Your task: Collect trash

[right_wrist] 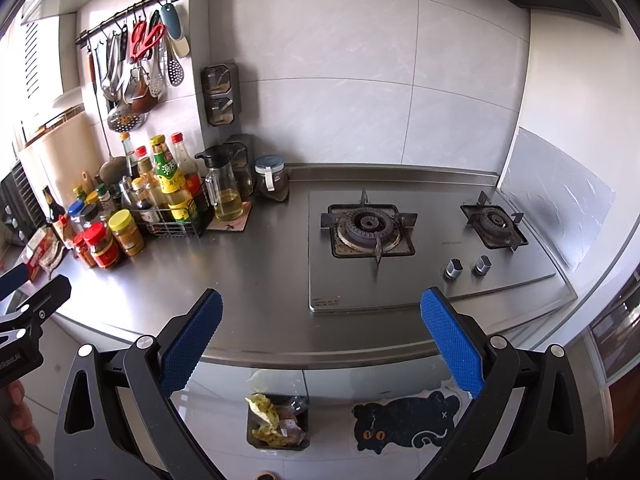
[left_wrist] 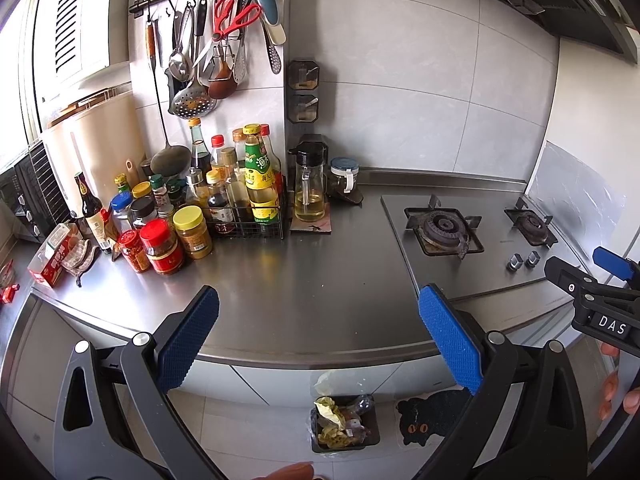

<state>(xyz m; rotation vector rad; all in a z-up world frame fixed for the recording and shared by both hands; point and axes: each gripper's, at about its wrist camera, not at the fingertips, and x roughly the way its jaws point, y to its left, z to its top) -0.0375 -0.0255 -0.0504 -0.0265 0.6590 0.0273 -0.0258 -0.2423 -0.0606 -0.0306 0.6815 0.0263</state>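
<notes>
A small dark trash bin (left_wrist: pixel 345 424) stands on the floor below the counter's front edge, filled with yellowish wrappers and scraps; it also shows in the right wrist view (right_wrist: pixel 279 420). My left gripper (left_wrist: pixel 320 320) is open and empty, held above the steel counter (left_wrist: pixel 320 264) with the bin below it. My right gripper (right_wrist: pixel 322 320) is open and empty, to the right of the left one, over the counter's edge near the gas hob (right_wrist: pixel 400 248). Each gripper shows at the other view's edge, the right gripper's body in the left wrist view (left_wrist: pixel 592 296).
Many sauce bottles and jars (left_wrist: pixel 192 208) crowd the counter's left back, with a glass oil jug (left_wrist: pixel 309 188) beside them. Utensils (left_wrist: pixel 208 40) hang on a wall rail. A black cat mat (right_wrist: pixel 404 420) lies on the floor right of the bin.
</notes>
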